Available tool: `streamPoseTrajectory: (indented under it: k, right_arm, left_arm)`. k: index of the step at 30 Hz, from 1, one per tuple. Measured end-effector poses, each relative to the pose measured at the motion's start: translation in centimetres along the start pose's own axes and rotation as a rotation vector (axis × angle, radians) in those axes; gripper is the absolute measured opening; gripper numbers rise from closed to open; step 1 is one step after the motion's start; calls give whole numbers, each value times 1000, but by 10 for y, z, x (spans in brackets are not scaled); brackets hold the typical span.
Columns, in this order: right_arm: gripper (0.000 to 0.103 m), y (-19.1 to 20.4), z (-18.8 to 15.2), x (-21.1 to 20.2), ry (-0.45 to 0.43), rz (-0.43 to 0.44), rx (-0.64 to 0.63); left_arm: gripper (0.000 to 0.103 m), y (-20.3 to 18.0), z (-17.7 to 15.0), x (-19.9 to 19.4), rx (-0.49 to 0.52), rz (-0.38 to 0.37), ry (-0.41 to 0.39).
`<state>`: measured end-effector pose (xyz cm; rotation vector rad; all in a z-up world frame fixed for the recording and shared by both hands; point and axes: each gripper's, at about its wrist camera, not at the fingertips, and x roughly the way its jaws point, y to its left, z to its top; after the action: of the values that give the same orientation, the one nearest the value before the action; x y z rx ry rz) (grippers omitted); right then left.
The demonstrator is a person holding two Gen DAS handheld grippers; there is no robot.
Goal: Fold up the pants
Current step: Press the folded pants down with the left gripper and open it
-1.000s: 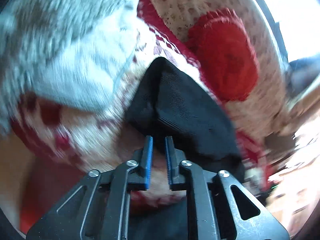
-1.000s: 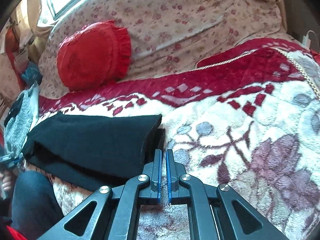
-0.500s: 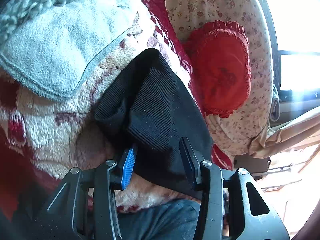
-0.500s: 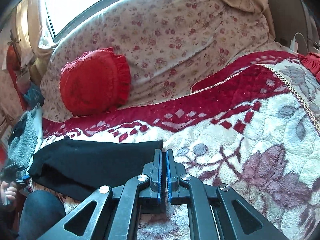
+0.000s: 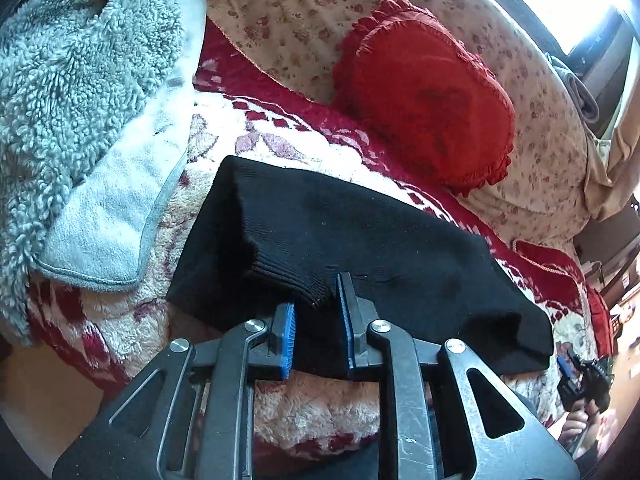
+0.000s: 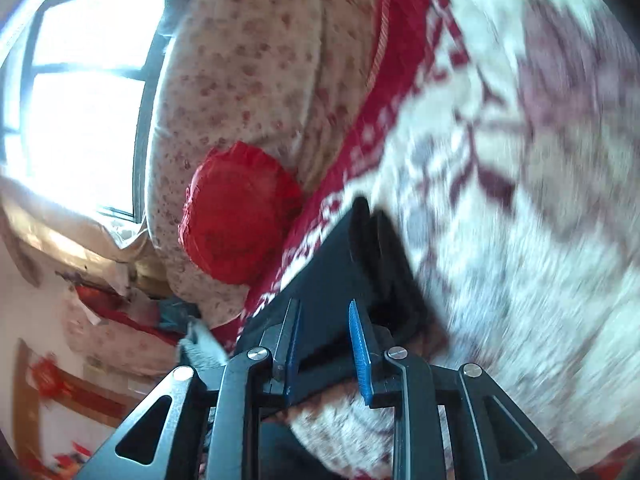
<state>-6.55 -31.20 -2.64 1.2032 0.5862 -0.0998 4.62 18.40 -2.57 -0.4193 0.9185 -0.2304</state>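
- Left wrist view: left tongs (image 5: 316,322) are sitting spread, blue pads apart, with a ribbed edge of the black pants (image 5: 360,240) lying in the gap; pads are not pinching it.
- Pants are lying folded in a long black bundle across the fluffy red-and-cream blanket (image 5: 132,320) on the bed, near its front edge.
- Grey fleece garment (image 5: 80,92) is lying just left of the pants, touching the blanket, its pale lining facing up.
- Red ruffled cushion (image 5: 424,96) is leaning behind the pants against the floral-print bedding (image 5: 288,12), apart from the pants.
- Other gripper is showing at far right edge, small, past the far end of the pants; its state is too small to tell here.
- Right wrist view: frame is tilted and motion-blurred on the right side.
- Right tongs (image 6: 326,340) are standing spread, blue pads apart, the end of the black pants (image 6: 340,264) sitting between them; whether the pads are touching the cloth, cannot tell.
- Pants are showing stacked layers at this end, lying on the blanket (image 6: 520,240).
- Red cushion (image 6: 240,212) is sitting left of the pants against the floral bedding (image 6: 256,60), bright window (image 6: 84,92) behind.
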Motion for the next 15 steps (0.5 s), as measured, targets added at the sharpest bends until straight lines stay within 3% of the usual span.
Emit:
streamPoseTrajectory:
  k: [3, 7, 12, 15]
  right_arm:
    - [22, 0, -4, 14, 38, 18, 16]
    - [22, -14, -4, 25, 48, -84, 73]
    - [22, -26, -2, 27, 8, -41, 148]
    - [18, -12, 3, 34, 26, -48, 69]
  left_arm:
    - [17, 9, 3, 8, -53, -10, 23]
    - [17, 22, 1, 12, -127, -28, 56]
    - [8, 20, 2, 9, -108, -35, 49]
    - [5, 17, 4, 5, -96, -31, 39]
